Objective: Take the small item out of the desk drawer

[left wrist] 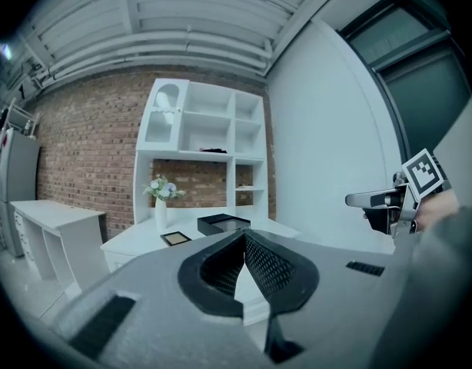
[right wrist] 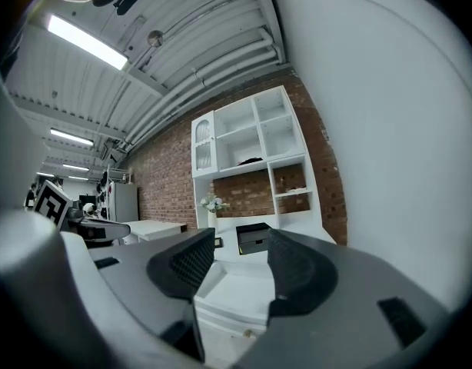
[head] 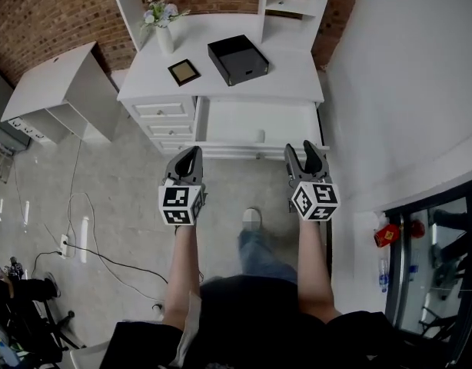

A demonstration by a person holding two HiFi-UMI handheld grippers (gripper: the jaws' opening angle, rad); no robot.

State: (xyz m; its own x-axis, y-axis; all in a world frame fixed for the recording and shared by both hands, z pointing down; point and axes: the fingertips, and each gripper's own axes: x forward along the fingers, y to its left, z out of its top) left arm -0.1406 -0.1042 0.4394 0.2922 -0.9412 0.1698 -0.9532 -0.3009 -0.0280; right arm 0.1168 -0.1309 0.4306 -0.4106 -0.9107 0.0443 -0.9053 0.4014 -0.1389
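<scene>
The white desk [head: 221, 79] has its wide drawer [head: 236, 121] pulled out. Inside it, near the front edge, lies a small pale item [head: 260, 136]. My left gripper [head: 190, 154] hovers in front of the drawer's left corner, its jaws closed tip to tip with nothing between them [left wrist: 244, 235]. My right gripper [head: 301, 151] hangs before the drawer's right end, above the floor, its jaws apart and empty. In the right gripper view the right gripper [right wrist: 242, 246] frames the open drawer [right wrist: 236, 283] between its pads; the small item does not show there.
On the desk stand a black box [head: 237, 59], a small picture frame [head: 184, 71] and a vase of flowers [head: 164, 33]. Three small drawers [head: 163, 118] sit left of the open one. A white wall [head: 405, 91] runs close on the right. Cables [head: 82, 237] cross the floor at left.
</scene>
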